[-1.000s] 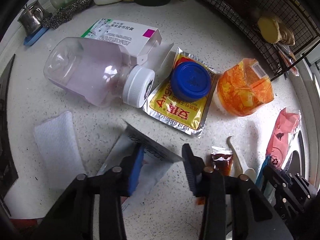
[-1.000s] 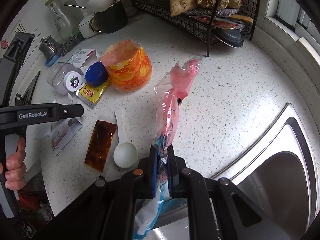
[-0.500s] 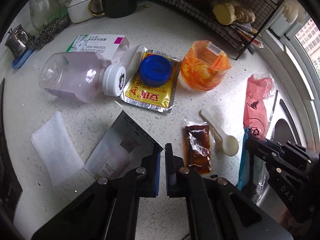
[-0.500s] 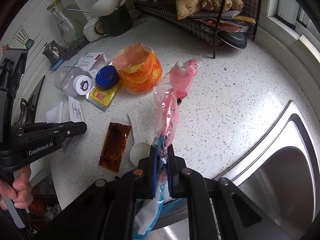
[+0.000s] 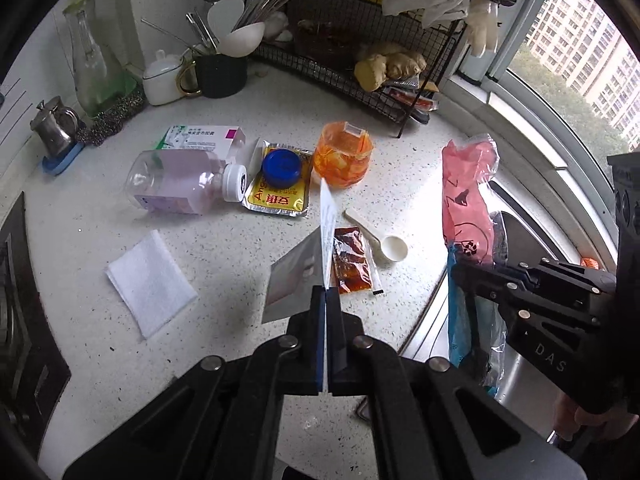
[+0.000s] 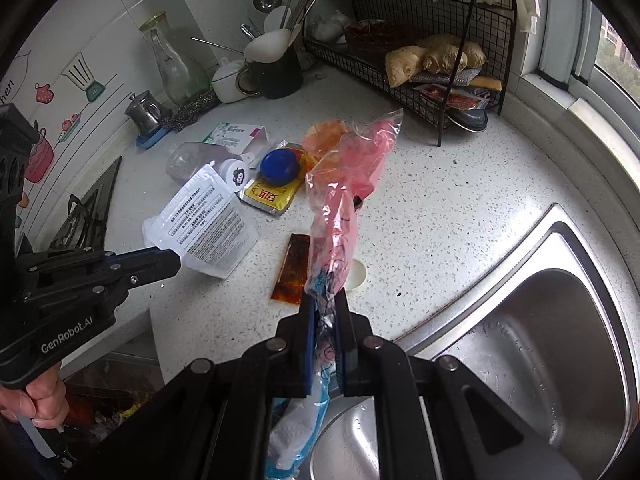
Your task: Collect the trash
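Gripping a flat white sachet by its edge, the left gripper has its jaws fully closed and holds it clear above the countertop. The right gripper is clamped on a pink plastic bag at the counter's sink-side edge. A brown sauce packet and white spoon lie mid-counter between them.
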Tool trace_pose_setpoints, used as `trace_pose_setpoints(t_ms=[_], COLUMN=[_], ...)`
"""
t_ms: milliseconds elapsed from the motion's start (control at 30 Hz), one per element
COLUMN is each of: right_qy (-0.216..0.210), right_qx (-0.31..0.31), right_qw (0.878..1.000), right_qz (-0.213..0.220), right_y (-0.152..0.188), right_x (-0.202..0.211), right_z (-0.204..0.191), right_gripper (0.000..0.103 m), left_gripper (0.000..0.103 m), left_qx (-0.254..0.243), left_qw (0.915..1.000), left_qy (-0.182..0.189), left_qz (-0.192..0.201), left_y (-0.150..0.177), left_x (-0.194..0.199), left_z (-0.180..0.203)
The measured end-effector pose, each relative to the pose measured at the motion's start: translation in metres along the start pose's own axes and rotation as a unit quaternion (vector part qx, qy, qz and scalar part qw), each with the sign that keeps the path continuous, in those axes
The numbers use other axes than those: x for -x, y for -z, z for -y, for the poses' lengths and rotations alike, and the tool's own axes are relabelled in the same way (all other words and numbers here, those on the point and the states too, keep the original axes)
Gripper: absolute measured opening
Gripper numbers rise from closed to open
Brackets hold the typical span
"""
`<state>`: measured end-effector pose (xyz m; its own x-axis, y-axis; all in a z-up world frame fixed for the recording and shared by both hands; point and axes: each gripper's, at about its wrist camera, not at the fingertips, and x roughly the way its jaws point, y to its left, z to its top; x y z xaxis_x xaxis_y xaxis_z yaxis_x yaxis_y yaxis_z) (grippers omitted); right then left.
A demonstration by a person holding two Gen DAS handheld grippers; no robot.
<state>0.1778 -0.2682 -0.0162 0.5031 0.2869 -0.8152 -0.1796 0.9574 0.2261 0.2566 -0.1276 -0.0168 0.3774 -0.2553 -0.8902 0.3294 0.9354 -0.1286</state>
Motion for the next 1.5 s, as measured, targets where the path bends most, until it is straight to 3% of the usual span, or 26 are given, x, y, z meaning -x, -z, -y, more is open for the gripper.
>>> trace_pose_setpoints(t_ms=[533,1000,1267,1500], right_qy=[-0.003,-0.046,-0.051,-0.038], right_qx=[0.038,0.087,0.109,0.129], right_qw=[0.998,0.995,0.993,0.989], right_qz=[0.055,0.020,-0.014,-0.057], right_y=[0.041,0.109,0.158,0.191], right_x=[0.063,0.063,0.046,-0.008], right_z=[-0.065,-0.152,-0.185,-0.199], right_gripper=[0.007,0.007,0.007,0.007], left_gripper=[0.000,0.000,0.000,0.000], left_qx=[-0.021,0.033,0.075,0.110], left_qw=[0.9979,0.9984,0.9971,0.9936], left_qy=[0.017,-0.005,0.004,0.005], left_qz=[0.060,0.046,0.017,-0.026], left_y=[0.079,0.191,0.254,0.296], left_x=[0.095,0.147,0.132,0.076], left_z=[0.000,-0.041,-0.066,-0.096])
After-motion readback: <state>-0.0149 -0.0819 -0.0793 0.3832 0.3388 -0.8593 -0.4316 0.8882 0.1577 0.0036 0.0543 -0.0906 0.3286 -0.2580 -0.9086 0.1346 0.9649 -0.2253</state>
